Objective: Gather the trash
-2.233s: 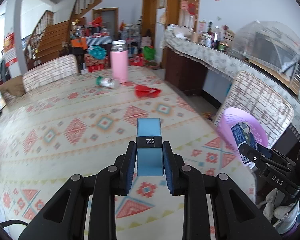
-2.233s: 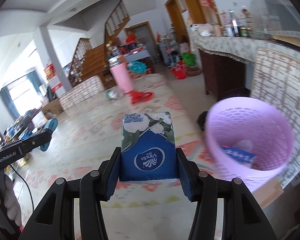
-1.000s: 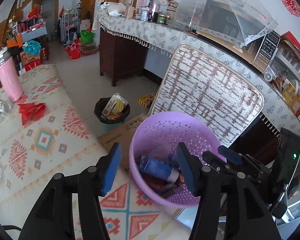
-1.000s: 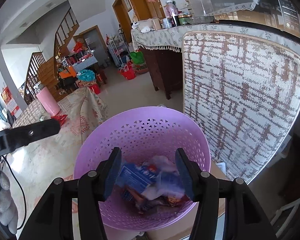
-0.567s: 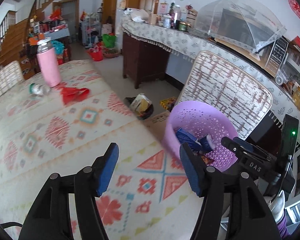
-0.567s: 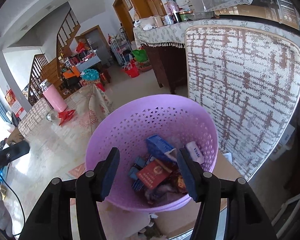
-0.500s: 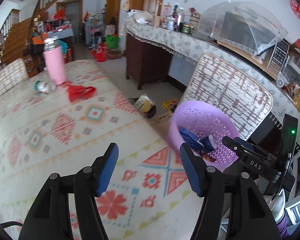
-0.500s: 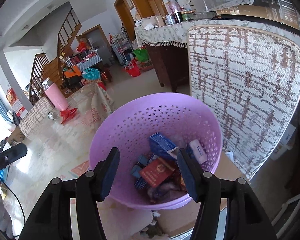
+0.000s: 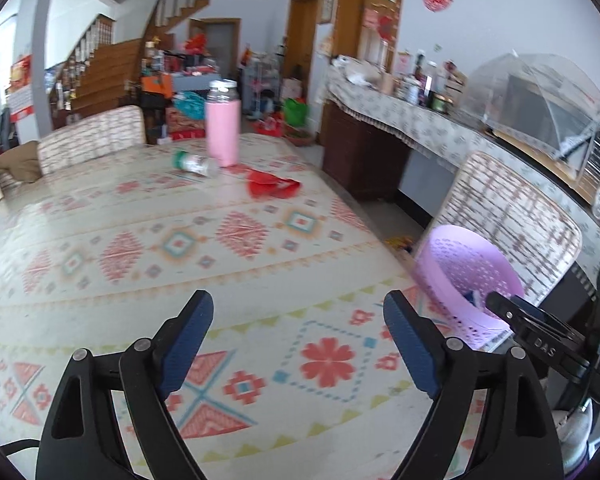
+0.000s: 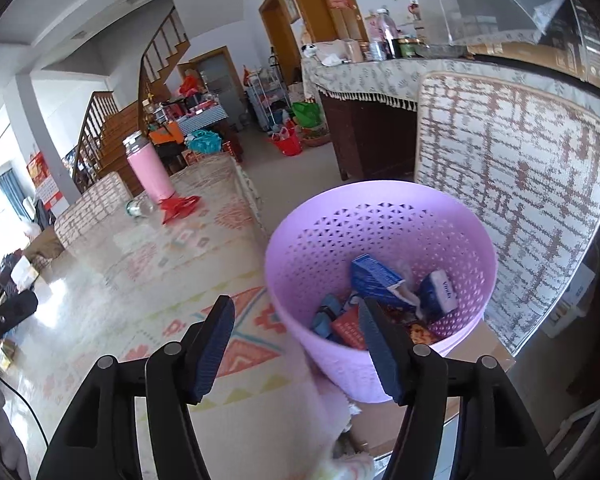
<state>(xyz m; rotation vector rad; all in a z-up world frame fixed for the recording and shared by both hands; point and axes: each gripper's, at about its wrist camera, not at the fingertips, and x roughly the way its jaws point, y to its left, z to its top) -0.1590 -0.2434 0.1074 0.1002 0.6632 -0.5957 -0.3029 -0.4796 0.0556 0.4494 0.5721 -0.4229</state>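
Observation:
A purple perforated basket [image 10: 380,216] stands on a cardboard box beside the table and holds blue tissue packs [image 10: 374,276] and other wrappers. My right gripper [image 10: 296,330] hovers near the basket's near rim, its jaws opening with nothing between them. My left gripper [image 9: 298,312] is over the patterned tablecloth [image 9: 180,240], jaws opening wide and empty. Far across the table lie a red wrapper [image 9: 270,187] and a toppled small bottle [image 9: 194,163]. In the left wrist view the basket [image 9: 460,276] is at the right.
A tall pink flask [image 9: 222,128] stands by the bottle. A chair with a woven cover [image 10: 516,184] stands behind the basket, another chair [image 9: 92,142] at the table's far side. A sideboard [image 9: 400,128] with jars runs along the right wall.
Both grippers let their tissue packs go into the basket. The left gripper swung from the basket back over the table and opened wider. The right gripper drew back a little and opened.

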